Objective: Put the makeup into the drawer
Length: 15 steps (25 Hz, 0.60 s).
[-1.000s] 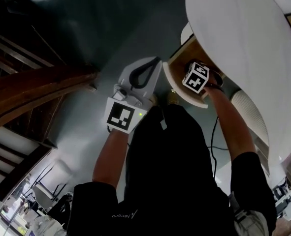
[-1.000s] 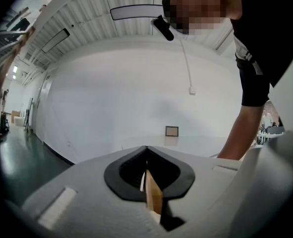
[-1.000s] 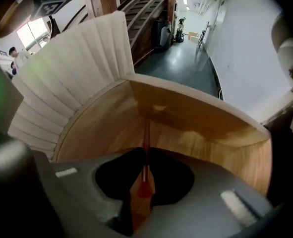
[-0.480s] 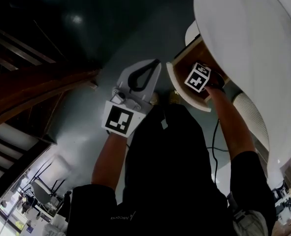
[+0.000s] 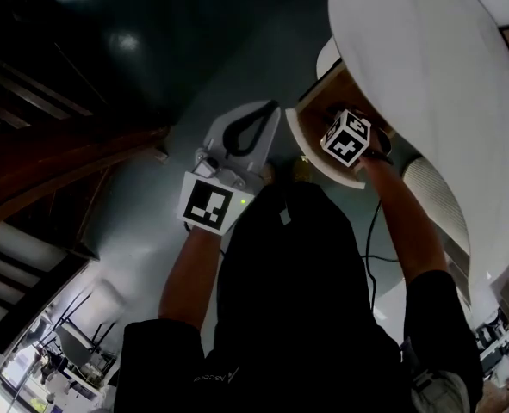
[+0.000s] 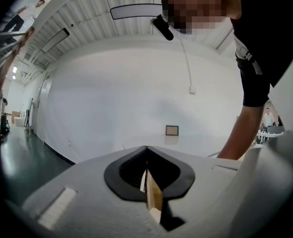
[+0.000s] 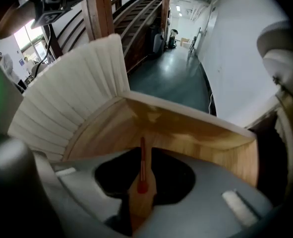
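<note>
One drawer [image 7: 196,133], one red makeup stick [image 7: 142,168]

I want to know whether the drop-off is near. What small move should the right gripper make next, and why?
Probably part the jaws of the right gripper slightly to let go. They are shut on a thin red makeup stick, and the gripper reaches inside the open wooden drawer, so the stick should land there.
</note>
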{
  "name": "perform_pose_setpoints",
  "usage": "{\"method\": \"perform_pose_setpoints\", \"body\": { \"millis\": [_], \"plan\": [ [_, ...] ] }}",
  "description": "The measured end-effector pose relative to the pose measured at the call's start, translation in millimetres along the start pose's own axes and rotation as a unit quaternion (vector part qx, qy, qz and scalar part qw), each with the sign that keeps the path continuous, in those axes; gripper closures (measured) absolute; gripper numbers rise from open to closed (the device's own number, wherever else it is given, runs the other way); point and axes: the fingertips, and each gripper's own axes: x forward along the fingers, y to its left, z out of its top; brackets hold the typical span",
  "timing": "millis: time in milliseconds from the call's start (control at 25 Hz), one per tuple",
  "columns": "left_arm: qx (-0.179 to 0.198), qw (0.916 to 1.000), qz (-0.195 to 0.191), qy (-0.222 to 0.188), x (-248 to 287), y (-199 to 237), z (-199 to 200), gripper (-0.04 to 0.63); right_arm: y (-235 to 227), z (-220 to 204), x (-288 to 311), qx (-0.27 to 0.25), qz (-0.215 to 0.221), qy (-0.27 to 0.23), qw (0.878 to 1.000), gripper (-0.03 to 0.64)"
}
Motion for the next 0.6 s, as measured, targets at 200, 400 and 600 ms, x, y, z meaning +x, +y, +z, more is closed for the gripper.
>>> {"method": "perform_pose_setpoints", "body": {
  "millis": [200,400,600],
  "plan": [
    [0.008,0.9998,-0.014,-0.009,-0.5,-7.1,12.8,0.584,4.2,25.2,-47.3,0.016,-0.030,-0.056,0.998,0.554],
    [0.017,0.9992,-0.030,-0.019,-2.3,-19.9,32.9,0.584,14.5,45.7,-109.6,0.036,-0.061,-0.115,0.991,0.569],
    [0.027,0.9982,-0.046,-0.029,-6.6,-42.3,55.5,0.584,16.4,63.0,-187.1,0.072,-0.104,-0.194,0.973,0.592]
  ]
}}
